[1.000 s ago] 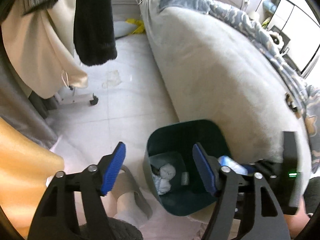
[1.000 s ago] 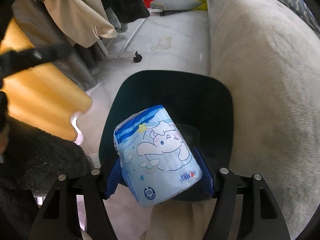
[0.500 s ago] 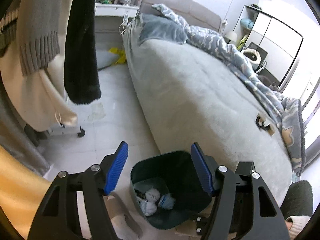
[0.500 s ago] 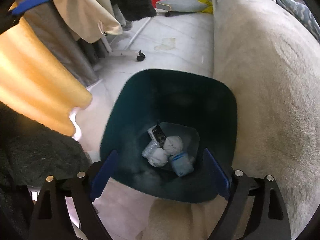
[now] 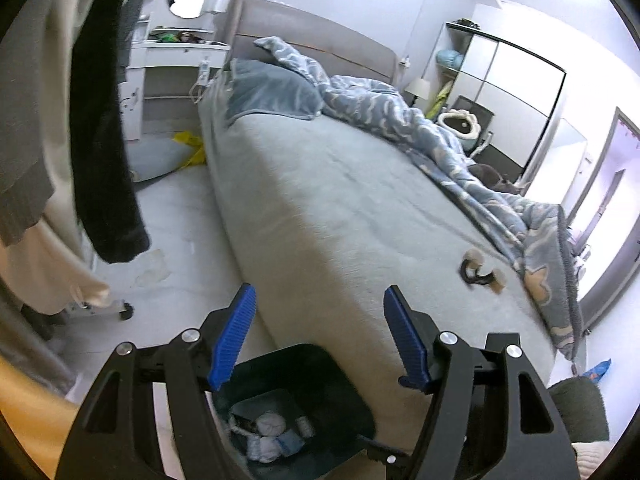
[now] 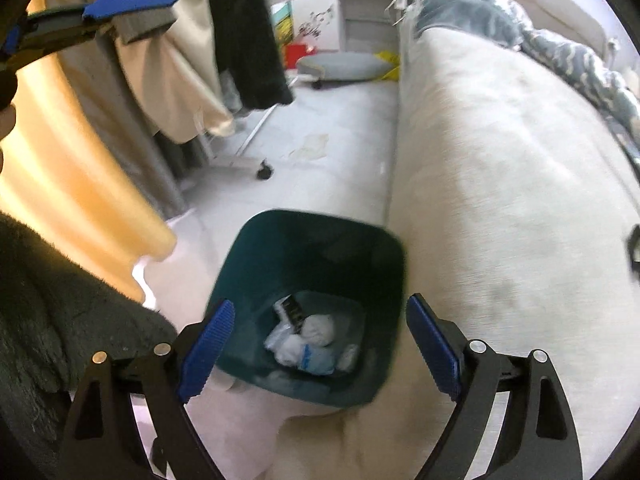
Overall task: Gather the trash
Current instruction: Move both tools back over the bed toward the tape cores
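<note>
Both grippers are empty with fingers spread wide apart. The right gripper (image 6: 320,344) hangs directly over the bin (image 6: 384,248), which stands on the floor against the near corner of the bed (image 6: 500,184); crumpled tissues and a blue-and-white packet (image 6: 318,358) lie at its bottom. The left gripper (image 5: 320,332) looks out across the bed, the bin (image 5: 340,364) just below and near it. A dark curved item (image 5: 478,272) with pale ends lies on the bed to the right and farther off, its long axis running left to right; whether it is trash cannot be told. A blue scrap (image 5: 598,368) lies on the floor at far right, past the bed's foot. Both pieces lie to the right, so the right gripper is probably nearer to them.
</note>
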`<state>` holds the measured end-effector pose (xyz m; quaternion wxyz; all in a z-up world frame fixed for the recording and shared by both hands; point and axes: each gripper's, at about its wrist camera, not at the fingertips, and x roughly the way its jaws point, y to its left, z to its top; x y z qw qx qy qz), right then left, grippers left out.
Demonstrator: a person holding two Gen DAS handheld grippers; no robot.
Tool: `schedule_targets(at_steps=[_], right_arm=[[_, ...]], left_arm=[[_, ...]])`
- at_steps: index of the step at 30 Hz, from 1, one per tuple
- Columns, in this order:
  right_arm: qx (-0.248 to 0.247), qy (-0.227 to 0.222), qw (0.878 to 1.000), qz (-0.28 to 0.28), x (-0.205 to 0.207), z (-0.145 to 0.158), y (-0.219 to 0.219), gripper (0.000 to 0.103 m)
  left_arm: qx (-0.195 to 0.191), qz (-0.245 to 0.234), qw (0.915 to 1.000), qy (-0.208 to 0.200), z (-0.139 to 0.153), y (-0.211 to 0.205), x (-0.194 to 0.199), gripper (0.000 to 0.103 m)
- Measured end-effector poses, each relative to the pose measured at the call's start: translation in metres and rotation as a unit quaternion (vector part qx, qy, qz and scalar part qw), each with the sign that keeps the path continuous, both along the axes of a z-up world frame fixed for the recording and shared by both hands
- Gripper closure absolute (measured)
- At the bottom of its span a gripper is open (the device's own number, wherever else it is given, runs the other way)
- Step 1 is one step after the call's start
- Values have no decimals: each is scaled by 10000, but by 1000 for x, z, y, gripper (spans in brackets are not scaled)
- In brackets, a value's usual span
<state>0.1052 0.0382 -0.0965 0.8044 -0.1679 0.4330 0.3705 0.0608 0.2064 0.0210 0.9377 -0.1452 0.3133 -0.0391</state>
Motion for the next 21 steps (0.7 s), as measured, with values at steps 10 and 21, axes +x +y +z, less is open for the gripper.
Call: schedule_targets(at_steps=[10,21], right_arm=[[158,-425,9927,-1115,45,38,-77,14],[307,-780,9795,-1834,84,66,-165,14]], left_arm=[[402,-425,9982,-131,4,-50,23,26],[178,-861,9959,-189,2,-97,53,22]])
